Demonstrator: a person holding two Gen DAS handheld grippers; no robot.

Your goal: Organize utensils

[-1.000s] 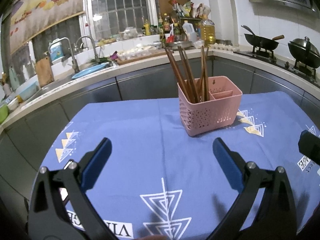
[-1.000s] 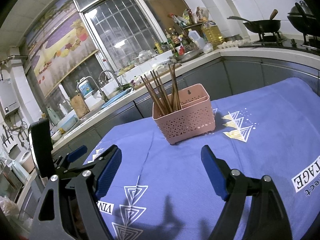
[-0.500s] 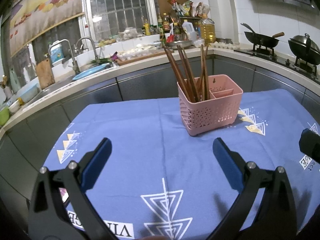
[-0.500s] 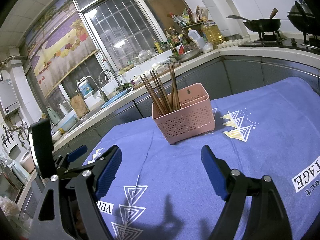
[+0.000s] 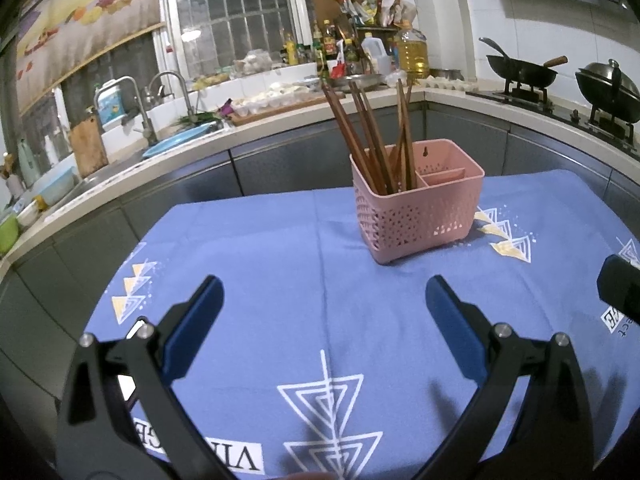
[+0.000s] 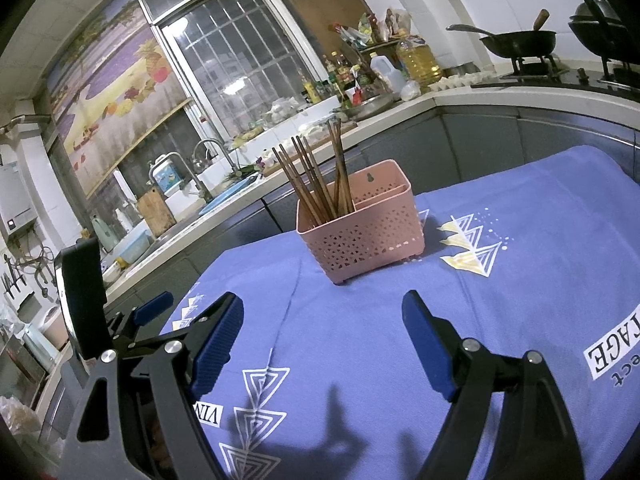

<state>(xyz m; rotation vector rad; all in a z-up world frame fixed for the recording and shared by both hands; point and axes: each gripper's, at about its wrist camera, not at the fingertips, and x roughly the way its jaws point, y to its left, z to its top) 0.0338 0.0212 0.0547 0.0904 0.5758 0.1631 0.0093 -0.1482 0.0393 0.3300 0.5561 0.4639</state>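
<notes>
Pink perforated plastic utensil basket [image 5: 418, 208] stands upright on a table covered with a blue cloth printed with white triangle motifs [image 5: 280, 264], toward the far side of the cloth and well apart from both grippers. Basket is split by inner walls into compartments; a bundle of dark brown wooden chopsticks [image 5: 372, 136] stands in the left-hand compartment as the left wrist view shows it, sticks leaning apart in a loose fan, tips rising above the rim. The right-hand compartments look bare of utensils, though their floors are only partly visible. Same basket [image 6: 360, 232] and chopsticks [image 6: 320, 176] appear in the right wrist view, chopsticks again in the left end. Left gripper [image 5: 324, 304], black frame with blue pads, hovers over the near part of the cloth, jaws spread wide, nothing between them. Right gripper [image 6: 322, 330], same build, likewise hovers above the cloth with jaws wide and nothing between the pads. In the right wrist view the left gripper's black body and one blue finger show at the left edge, just beside the right one. Behind the table: pale L-shaped kitchen counter [image 5: 280, 120] with a sink and steel faucets [image 5: 136, 112], a barred window [image 5: 236, 20], clustered bottles including a large yellow oil jug [image 5: 412, 52], and two dark woks [image 5: 520, 72] on a stove at right.
</notes>
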